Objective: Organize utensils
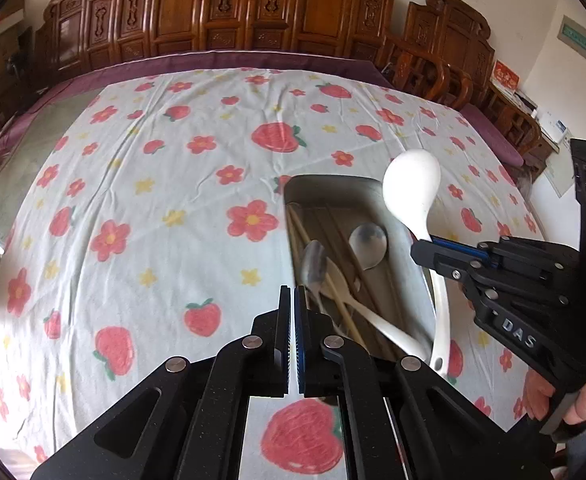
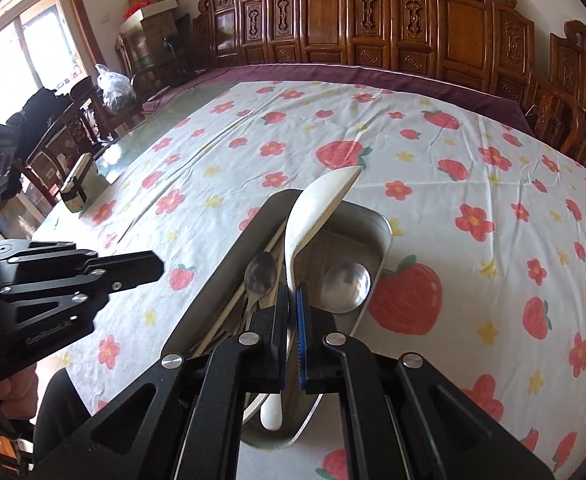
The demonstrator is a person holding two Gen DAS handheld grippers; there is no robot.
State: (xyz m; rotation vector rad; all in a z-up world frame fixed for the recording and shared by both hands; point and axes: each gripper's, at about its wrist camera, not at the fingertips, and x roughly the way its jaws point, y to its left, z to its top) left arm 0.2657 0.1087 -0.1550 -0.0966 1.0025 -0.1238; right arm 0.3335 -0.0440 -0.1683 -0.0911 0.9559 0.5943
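**Now: white ladle gripped above the metal tray**

Broadly, the surface [image 1: 133, 200] fills both views, draped in a pale cloth [image 2: 473, 168] printed with red flowers and strawberries, with a purple border along its far edge. Carved wooden chairs [image 2: 373, 12] line that far edge.

On the cloth, toward the near edge, sits a metal tray [image 2: 221, 264], rectangular with rounded corners. It lies lengthwise, away from the cameras. Inside it lie pale chopsticks [image 1: 305, 236] along its left wall, a steel spoon [image 2: 260, 272] beside them, a round steel ladle bowl [image 2: 345, 286] toward the right wall, and another white spoon [image 1: 369, 312] running toward the near end.

The right gripper [image 2: 291, 320] holds a white ladle [image 2: 313, 216] by the handle, its fingers closed narrow against it. The ladle is tilted upward over the tray, its bowl raised above the far end and its handle tip [image 2: 272, 416] hanging low over the near end. From the left wrist view the same ladle [image 1: 413, 188] stands clear of the utensils beneath.

The left gripper [image 1: 293, 320] hovers just left of the tray, over the cloth, its fingers nearly pressed together with nothing between them.

A small dark box [image 2: 79, 182] stands near the left edge of the surface, well apart from the tray.
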